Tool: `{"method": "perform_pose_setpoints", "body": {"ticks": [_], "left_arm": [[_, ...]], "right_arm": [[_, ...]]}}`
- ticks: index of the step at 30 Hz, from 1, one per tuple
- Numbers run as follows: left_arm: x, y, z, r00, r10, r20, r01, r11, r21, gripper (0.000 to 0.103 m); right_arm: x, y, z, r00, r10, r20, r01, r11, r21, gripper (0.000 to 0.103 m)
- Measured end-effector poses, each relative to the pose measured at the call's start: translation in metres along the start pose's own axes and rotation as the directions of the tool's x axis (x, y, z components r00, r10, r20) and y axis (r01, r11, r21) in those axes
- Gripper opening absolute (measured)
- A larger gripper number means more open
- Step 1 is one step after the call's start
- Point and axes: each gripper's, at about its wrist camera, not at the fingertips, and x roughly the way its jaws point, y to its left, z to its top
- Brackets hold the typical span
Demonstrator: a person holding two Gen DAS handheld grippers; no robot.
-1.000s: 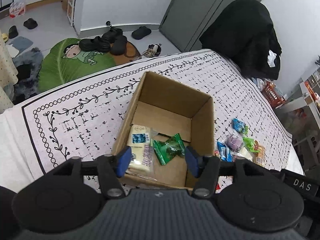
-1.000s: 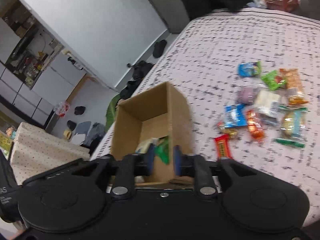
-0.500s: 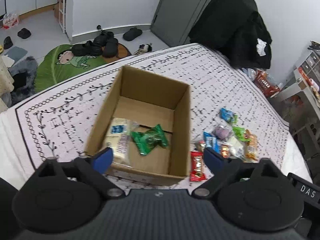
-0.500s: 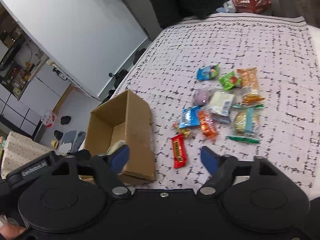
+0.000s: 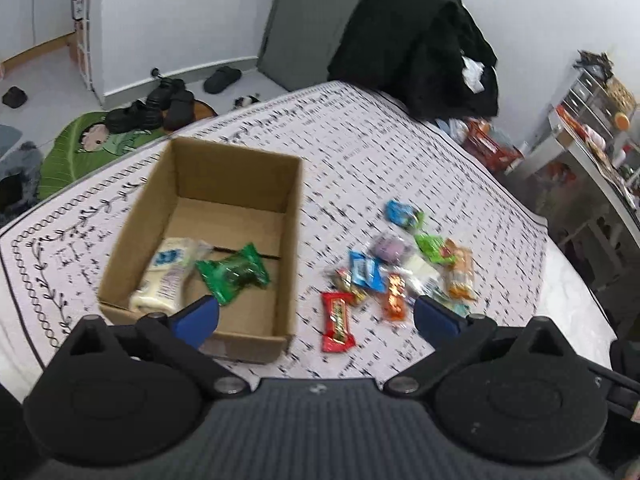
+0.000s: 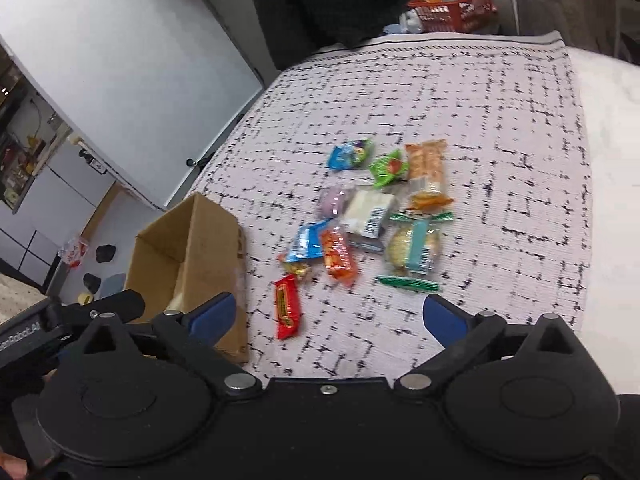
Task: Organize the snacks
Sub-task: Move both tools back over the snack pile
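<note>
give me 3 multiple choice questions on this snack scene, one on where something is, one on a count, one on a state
1. Where does the red snack bar lie?
A. inside the cardboard box
B. on the cloth beside the box
C. between gripper fingers

2. How many snacks are in the cardboard box?
A. none
B. two
C. five

3. What state is the left hand-held gripper in?
A. open and empty
B. shut on a snack
C. shut with nothing in it

Answers:
1. B, it rests on the patterned cloth just outside the box wall.
2. B, only the white packet and the green packet lie on the box floor.
3. A, its blue fingers stand wide apart, nothing between them.
</note>
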Motion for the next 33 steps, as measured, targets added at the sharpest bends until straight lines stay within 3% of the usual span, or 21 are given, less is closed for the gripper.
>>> {"method": "perform_pose_setpoints", "body": {"ticks": [8,11,12,14,25,33], "left_arm": [[0.008,-0.025,-0.008,1.0,0.004,-0.004,-0.003,0.999,0.037,0.103],[0.013,-0.035,-0.01,1.0,-0.009,0.002,0.009,0.998,0.056,0.102],[0.015,-0.038,-0.011,1.0,-0.008,0.002,0.008,0.998,0.06,0.1],[0.019,-0.043,-0.012,1.0,-0.007,0.001,0.007,0.998,0.068,0.097],[0.055,-0.058,-0.021,0.999,0.034,-0.042,-0.031,0.997,0.075,0.087],[0.088,-0.063,-0.025,0.994,0.084,-0.066,-0.08,0.995,0.059,0.089]], "right_arm": [[0.001,-0.031,0.002,1.0,0.028,0.001,-0.028,0.998,0.063,0.099],[0.002,-0.039,0.003,0.999,0.036,0.016,-0.037,0.997,0.073,0.093],[0.004,-0.041,0.004,0.999,0.033,0.023,-0.035,0.997,0.075,0.083],[0.007,-0.047,0.005,0.999,0.044,0.018,-0.046,0.995,0.091,0.078],[0.031,-0.065,0.013,0.997,0.076,-0.016,-0.073,0.987,0.145,0.078],[0.053,-0.079,0.019,0.993,0.102,-0.051,-0.089,0.975,0.205,0.096]]}}
